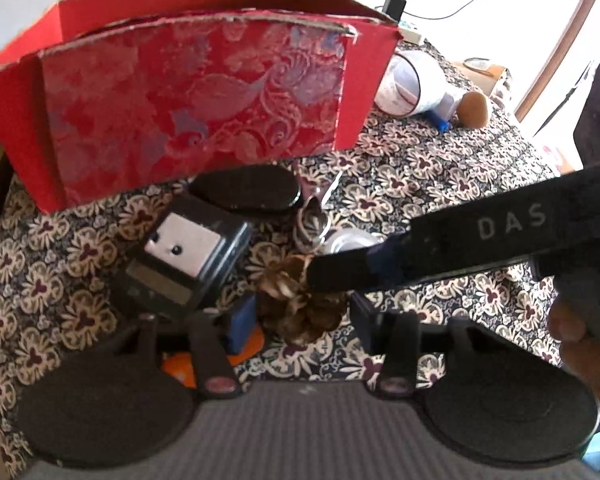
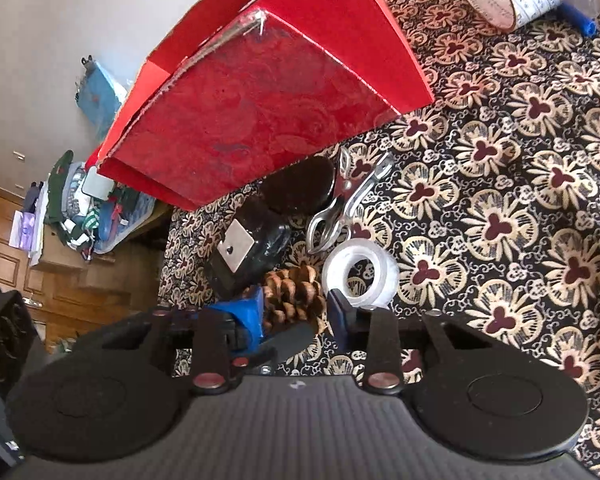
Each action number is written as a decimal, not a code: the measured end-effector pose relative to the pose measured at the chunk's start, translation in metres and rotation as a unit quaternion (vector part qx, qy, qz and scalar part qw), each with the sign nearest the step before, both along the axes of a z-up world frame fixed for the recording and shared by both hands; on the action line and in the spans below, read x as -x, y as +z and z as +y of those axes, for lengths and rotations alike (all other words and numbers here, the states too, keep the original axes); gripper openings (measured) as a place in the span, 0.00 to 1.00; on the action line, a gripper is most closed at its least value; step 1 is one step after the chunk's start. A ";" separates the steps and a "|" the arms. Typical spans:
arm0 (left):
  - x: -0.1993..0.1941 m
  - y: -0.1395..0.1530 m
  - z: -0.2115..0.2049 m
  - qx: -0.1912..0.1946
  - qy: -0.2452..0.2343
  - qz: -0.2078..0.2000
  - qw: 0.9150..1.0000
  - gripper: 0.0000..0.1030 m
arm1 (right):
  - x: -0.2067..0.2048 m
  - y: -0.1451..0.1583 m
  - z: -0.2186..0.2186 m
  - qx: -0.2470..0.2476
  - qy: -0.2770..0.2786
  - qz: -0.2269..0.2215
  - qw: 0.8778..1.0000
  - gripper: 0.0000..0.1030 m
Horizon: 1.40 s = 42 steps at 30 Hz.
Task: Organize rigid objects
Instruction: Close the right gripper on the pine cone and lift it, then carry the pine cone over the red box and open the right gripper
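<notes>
Straddling the pine cone [image 2: 296,292] on the patterned cloth [image 2: 500,216] near the red box [image 2: 260,120], your right gripper [image 2: 296,312] stood partly open, nothing clamped; you needed both pads square across its scales.

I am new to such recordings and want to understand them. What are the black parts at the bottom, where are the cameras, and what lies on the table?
A person holds a two-finger gripper in each hand, and each carries a camera looking along its fingers. The left gripper and the right gripper both straddle a pine cone. I cannot tell whether either squeezes it. On the patterned cloth are also a red box, a clear tape roll, a metal clip and a dark boxy device.
</notes>
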<state>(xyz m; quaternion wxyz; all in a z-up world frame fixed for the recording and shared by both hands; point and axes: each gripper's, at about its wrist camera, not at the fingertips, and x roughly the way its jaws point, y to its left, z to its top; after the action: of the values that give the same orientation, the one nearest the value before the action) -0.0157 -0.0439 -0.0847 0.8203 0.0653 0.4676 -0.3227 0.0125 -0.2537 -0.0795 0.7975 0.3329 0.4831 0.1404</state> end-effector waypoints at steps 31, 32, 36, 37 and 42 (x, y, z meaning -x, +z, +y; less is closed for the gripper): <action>-0.182 0.100 -0.005 -0.001 0.030 -0.121 0.992 0.45 | -0.182 0.115 0.015 0.081 0.084 -0.153 0.981 0.08; -0.191 0.094 -0.005 -0.007 0.039 -0.112 0.993 0.45 | -0.194 0.107 0.017 0.078 0.090 -0.144 0.982 0.08; -0.221 0.078 -0.002 -0.023 0.075 -0.083 0.993 0.45 | -0.232 0.085 0.036 0.061 0.107 -0.123 0.985 0.08; -0.226 0.076 0.000 -0.023 0.083 -0.080 0.993 0.48 | -0.240 0.080 0.040 0.056 0.111 -0.119 0.985 0.08; -0.233 0.069 0.011 -0.029 0.094 -0.077 0.992 0.65 | -0.258 0.067 0.041 0.031 0.121 -0.116 0.985 0.10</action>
<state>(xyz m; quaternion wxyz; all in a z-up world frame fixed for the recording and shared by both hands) 0.2170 -0.0333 -0.0161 0.8786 0.0697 0.4161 -0.2239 0.2707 -0.2126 -0.0129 0.8350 0.2287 0.4285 0.2587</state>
